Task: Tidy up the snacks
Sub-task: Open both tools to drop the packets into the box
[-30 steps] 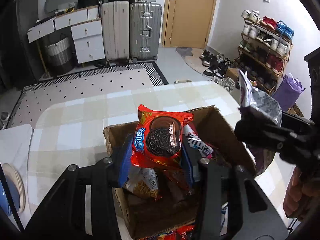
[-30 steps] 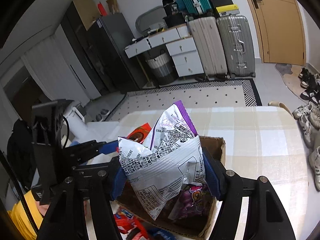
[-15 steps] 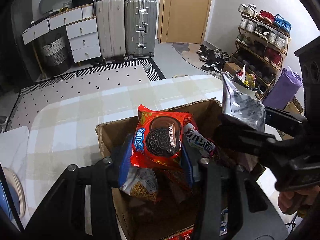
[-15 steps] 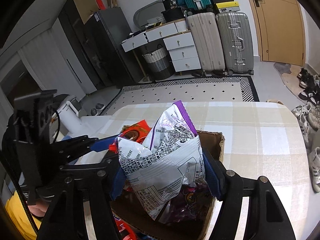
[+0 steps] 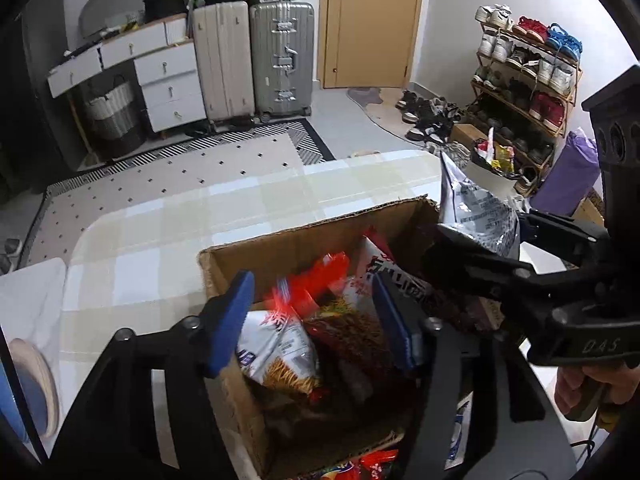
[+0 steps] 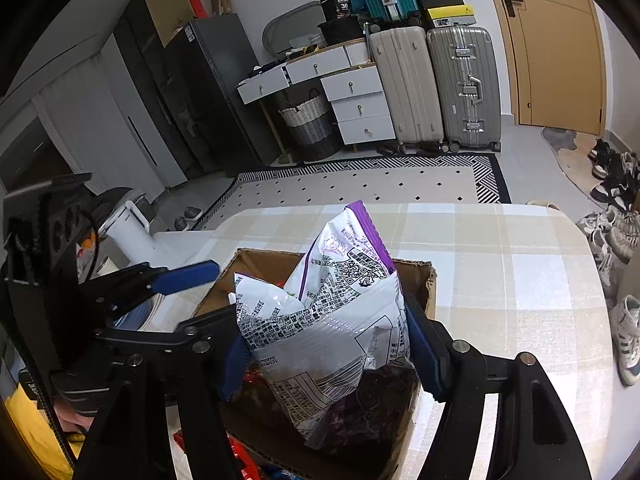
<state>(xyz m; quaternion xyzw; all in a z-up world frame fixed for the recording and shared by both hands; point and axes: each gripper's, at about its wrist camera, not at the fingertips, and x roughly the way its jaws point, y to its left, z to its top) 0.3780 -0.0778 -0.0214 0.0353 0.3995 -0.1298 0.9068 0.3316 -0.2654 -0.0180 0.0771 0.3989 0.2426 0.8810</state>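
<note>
The open brown cardboard box (image 5: 308, 236) on the checked tablecloth served as the landmark. Above its near-left part, the left gripper (image 5: 312, 316) had just been opening its blue pads; they stood apart with nothing pressed between them, and a blurred red cookie packet (image 5: 310, 280) was dropping among the snacks inside the box. Over the box's right side, the right gripper (image 6: 324, 354) was clamped on a white crinkled foil snack bag with a purple edge (image 6: 324, 312), squeezing its lower middle from both sides.

That bag stood roughly upright, its long axis running from its bottom, down in the box mouth, to its purple sealed end, which pointed up and slightly toward the box's far wall.

To finish well, the right hand probably needed to lower the bag until its bottom rested among the packets, then release, so it would not topple over the rim. Tilting the long axis toward the box's length could help it lie flat.
</note>
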